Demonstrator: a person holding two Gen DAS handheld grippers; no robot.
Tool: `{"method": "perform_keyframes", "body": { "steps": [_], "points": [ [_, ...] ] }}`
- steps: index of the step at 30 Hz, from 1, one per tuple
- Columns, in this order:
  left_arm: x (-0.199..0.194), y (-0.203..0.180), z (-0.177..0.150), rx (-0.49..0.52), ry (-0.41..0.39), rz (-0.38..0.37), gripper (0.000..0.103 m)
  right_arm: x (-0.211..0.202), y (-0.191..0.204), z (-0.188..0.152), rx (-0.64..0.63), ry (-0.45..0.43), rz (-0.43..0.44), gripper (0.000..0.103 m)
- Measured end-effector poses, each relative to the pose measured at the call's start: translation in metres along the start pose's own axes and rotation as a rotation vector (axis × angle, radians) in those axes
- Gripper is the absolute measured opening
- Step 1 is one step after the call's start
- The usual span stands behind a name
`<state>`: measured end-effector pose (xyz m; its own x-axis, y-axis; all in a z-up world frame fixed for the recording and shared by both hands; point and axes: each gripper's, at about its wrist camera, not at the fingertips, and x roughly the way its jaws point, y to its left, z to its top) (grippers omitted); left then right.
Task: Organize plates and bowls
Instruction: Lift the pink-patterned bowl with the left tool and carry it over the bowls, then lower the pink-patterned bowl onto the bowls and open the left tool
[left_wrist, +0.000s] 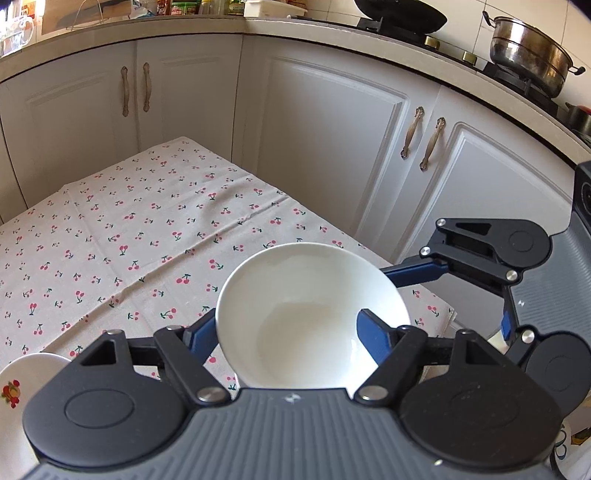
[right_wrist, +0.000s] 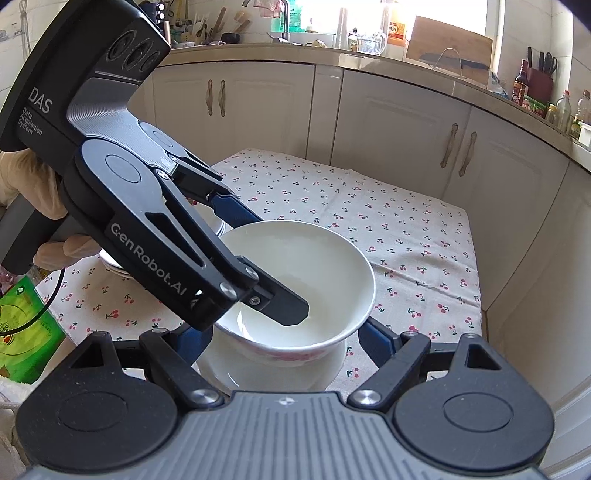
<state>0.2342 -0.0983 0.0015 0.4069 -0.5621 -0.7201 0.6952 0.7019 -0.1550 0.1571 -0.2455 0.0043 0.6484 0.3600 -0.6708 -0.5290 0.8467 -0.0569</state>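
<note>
A white bowl (left_wrist: 306, 295) with a pink print on its outside (right_wrist: 317, 258) sits nested in a second white bowl (right_wrist: 280, 373) over the near part of the table. My left gripper (left_wrist: 288, 317) is shut on the upper bowl's wall. One blue finger (left_wrist: 201, 332) runs along the outside and the other finger (right_wrist: 284, 306) lies inside, reaching to the bowl's bottom. My right gripper (right_wrist: 284, 332) is shut on the lower bowl, one finger against each side. In the left wrist view, one right finger (left_wrist: 417, 273) passes behind the upper bowl.
The table wears a cherry-print cloth (left_wrist: 129, 240). A stack of plates (right_wrist: 110, 264) lies behind the left gripper, and one fruit-printed plate (left_wrist: 18, 391) shows at the left. A green packet (right_wrist: 26, 332) sits off the table's left edge. White cabinets (left_wrist: 332, 147) ring the table.
</note>
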Motion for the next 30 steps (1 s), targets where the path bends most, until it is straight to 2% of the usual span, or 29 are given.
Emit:
{"method": "perform_keyframes", "body": {
  "steps": [30],
  "points": [
    [0.009,-0.004,-0.015,0.028,0.012,-0.009,0.079,0.005,0.002,-0.017,0.031,0.029,0.020,0.089]
  ]
}}
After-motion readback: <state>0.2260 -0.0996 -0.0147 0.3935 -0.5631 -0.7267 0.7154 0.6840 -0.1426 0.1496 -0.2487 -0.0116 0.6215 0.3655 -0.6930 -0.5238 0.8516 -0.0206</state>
